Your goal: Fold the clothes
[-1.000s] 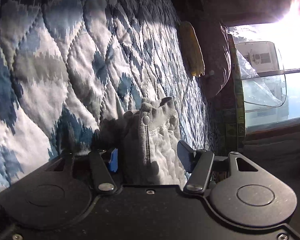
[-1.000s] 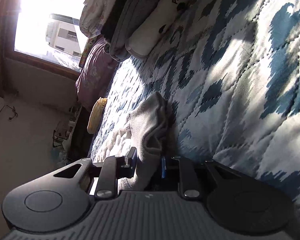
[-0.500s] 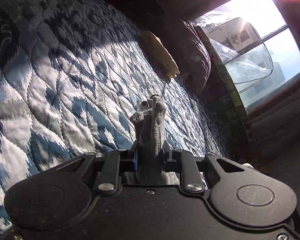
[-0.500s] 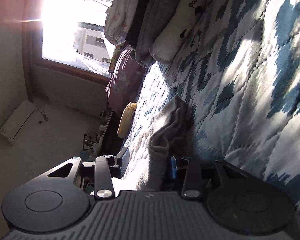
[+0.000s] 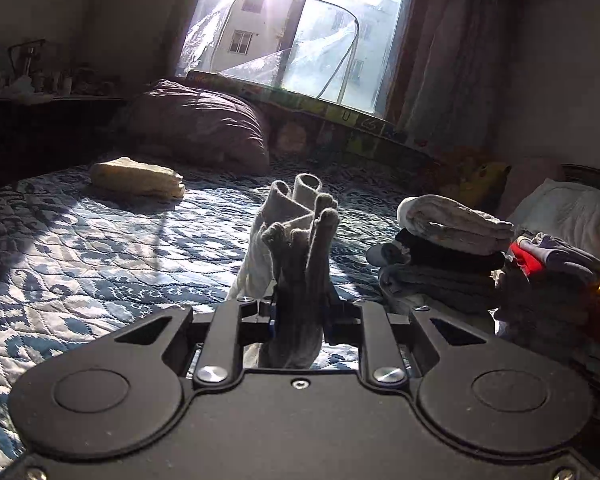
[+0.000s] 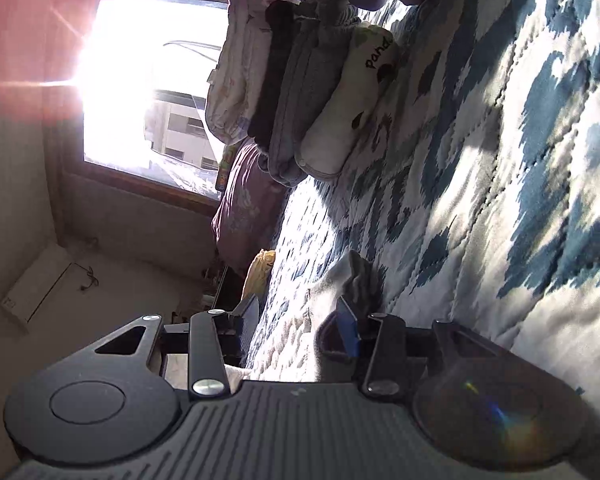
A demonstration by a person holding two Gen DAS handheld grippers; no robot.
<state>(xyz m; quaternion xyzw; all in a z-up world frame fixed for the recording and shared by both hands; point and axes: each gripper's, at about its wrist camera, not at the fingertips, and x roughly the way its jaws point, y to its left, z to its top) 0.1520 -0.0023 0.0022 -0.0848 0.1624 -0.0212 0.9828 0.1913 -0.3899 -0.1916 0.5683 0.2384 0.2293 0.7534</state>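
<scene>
A small grey garment (image 5: 295, 256) stands bunched up between the fingers of my left gripper (image 5: 297, 316), which is shut on it above the blue-and-white quilt (image 5: 99, 264). In the right wrist view the same grey garment (image 6: 346, 280) lies on the quilt (image 6: 500, 160). My right gripper (image 6: 300, 324) is open, its fingers wide apart, with the cloth against the blue-padded right finger. A stack of folded clothes (image 5: 448, 248) sits to the right on the bed, the stack of folded clothes (image 6: 300, 92) showing sideways in the right wrist view.
A purple pillow (image 5: 195, 124) lies at the head of the bed under a bright window (image 5: 300, 28). A folded yellow cloth (image 5: 137, 180) rests on the quilt at left. Loose red, grey and yellow clothes (image 5: 556, 268) pile up at the right, beside a white pillow (image 5: 572, 208).
My left gripper shut on the grey garment and swung up level, facing the window. My right gripper let go of the cloth and opened wide.
</scene>
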